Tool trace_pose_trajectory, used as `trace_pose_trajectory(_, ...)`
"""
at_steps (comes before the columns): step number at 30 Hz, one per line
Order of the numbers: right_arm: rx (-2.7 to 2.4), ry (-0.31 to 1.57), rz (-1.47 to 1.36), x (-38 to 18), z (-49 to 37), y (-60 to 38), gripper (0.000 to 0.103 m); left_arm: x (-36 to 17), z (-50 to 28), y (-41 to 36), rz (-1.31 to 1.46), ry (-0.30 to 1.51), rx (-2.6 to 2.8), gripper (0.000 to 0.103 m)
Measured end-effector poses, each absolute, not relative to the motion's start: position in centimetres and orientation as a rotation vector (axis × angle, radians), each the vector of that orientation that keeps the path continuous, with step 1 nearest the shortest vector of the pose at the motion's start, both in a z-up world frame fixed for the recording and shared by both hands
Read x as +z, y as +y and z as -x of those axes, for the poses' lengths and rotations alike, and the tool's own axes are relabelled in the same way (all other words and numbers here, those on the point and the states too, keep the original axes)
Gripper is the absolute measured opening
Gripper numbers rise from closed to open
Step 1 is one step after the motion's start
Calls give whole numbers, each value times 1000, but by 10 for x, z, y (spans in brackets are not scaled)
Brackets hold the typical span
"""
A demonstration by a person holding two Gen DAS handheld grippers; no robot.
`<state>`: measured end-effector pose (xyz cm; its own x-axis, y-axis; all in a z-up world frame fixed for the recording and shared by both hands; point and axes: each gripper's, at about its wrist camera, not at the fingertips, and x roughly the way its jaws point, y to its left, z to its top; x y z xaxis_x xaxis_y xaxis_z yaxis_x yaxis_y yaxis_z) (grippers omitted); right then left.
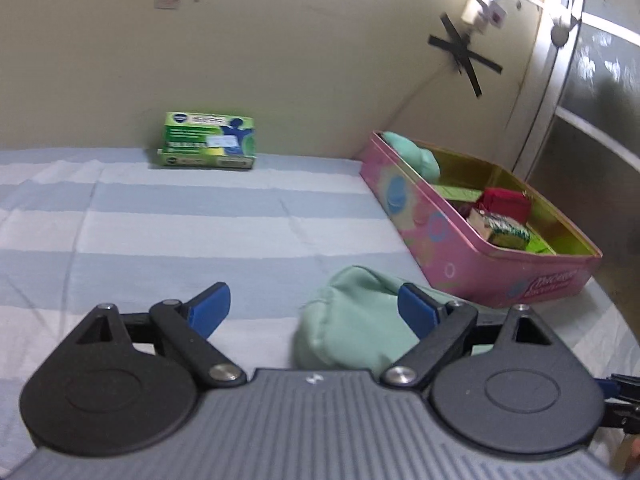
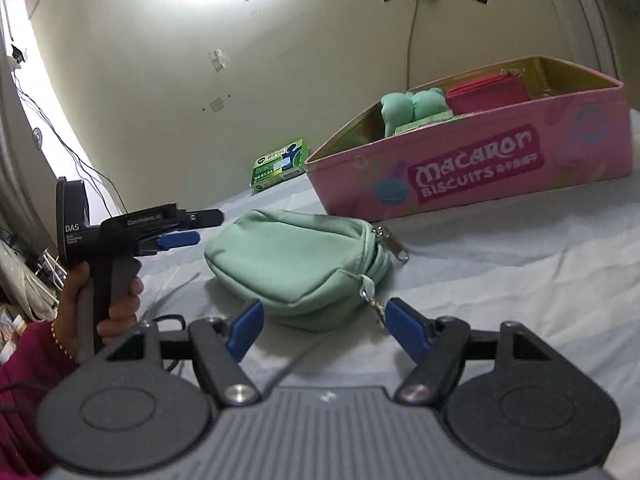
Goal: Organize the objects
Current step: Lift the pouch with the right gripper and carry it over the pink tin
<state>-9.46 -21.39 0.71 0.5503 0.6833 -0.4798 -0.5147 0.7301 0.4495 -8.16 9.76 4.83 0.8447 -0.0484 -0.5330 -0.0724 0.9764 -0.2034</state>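
Observation:
A mint green zip pouch (image 2: 296,264) lies on the striped bedsheet in front of the pink "Macaron Biscuits" tin (image 2: 480,168). My right gripper (image 2: 325,328) is open. Its blue pads stand on either side of the pouch's near end without pressing it, and a zipper pull hangs by the right pad. In the left wrist view my left gripper (image 1: 314,310) is open too. The pouch (image 1: 352,320) sits against its right finger, far from the left one. In the right wrist view the left gripper (image 2: 200,226) comes in from the pouch's left, held by a hand.
The open tin (image 1: 452,248) holds a mint soft toy (image 1: 412,156), a red pouch (image 1: 506,202) and other small items. A green box (image 1: 208,140) leans on the wall at the bed's far edge. Cables hang on the wall at left (image 2: 80,168).

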Motion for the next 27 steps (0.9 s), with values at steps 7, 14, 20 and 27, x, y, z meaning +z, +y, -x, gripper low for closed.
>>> trace_pose_trajectory(7,696,661,-68,-3,88,-175,88,23,71,72,235,670,-7,80)
trace_pose_trajectory(14,676,642,-74,-5,86,-186,76,25,92,47,210,656,14,74)
trace_pose_trajectory(20,643,629,-130,-9,103,-239,73,25,111,3,170,642,-71,74)
trace_pose_trajectory(27,607,499,-227,22,119,-288,71,64,115,-34,143,551,-152,72)
